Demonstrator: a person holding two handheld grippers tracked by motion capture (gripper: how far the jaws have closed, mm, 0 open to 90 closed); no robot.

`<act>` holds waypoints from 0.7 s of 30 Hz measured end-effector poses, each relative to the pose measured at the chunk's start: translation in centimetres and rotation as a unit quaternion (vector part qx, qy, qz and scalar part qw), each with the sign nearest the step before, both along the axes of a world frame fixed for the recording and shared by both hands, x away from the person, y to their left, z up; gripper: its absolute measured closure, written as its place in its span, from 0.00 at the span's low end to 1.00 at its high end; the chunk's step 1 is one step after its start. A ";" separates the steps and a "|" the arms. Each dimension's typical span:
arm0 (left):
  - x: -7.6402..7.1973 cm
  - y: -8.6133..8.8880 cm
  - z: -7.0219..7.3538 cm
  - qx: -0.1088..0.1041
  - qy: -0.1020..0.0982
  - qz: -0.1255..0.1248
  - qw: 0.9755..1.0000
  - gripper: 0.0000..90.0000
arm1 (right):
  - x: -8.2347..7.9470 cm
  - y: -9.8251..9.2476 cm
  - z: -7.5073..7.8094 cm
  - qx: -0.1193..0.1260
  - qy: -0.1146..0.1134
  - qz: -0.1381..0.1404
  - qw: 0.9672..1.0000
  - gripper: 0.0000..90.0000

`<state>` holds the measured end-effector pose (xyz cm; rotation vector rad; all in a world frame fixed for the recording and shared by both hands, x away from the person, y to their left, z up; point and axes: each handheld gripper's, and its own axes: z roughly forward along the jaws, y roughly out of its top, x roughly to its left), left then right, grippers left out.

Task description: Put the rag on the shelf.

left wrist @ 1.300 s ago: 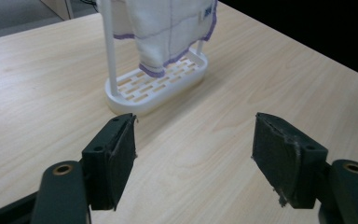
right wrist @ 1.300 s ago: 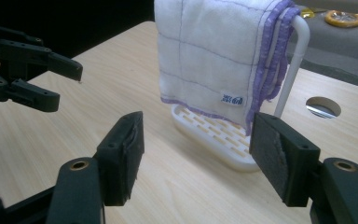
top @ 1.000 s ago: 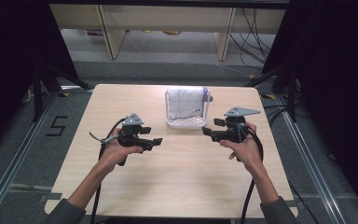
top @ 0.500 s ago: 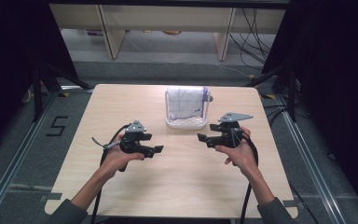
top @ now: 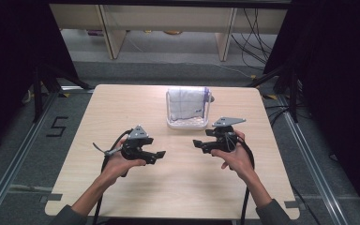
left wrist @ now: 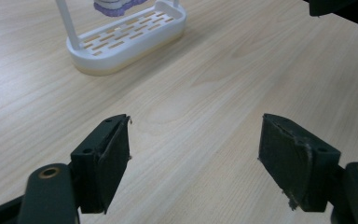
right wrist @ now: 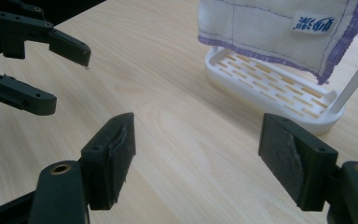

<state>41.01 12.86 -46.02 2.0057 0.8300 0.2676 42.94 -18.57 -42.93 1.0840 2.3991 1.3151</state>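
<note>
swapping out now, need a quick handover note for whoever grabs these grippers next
Left gripper: open, nothing between its jaws, which have just been opening; held over the table.
Right gripper: the same, facing the left one.
Cloth: white with purple edging, draped over the white rack at the far middle.
Done: cloth hangs on the rack.
Left: probably nothing but setting the grippers down.

**Both grippers draw back from the rack and open**

The left gripper (top: 161, 153) sits lower in the high view than a second ago, closer to the person and farther from the rack (top: 187, 123). The right gripper (top: 196, 144) also comes back from beside the rack toward the table's near half. Both pairs of jaws have just been opening, with bare tabletop (top: 183, 187) between them and nothing held.
</note>
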 end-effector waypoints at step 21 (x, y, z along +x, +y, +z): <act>-3.0 2.7 -2.3 0.001 0.017 0.005 1.000 0.27 | -1.8 -1.0 -1.0 -0.004 0.019 -0.011 1.000 0.30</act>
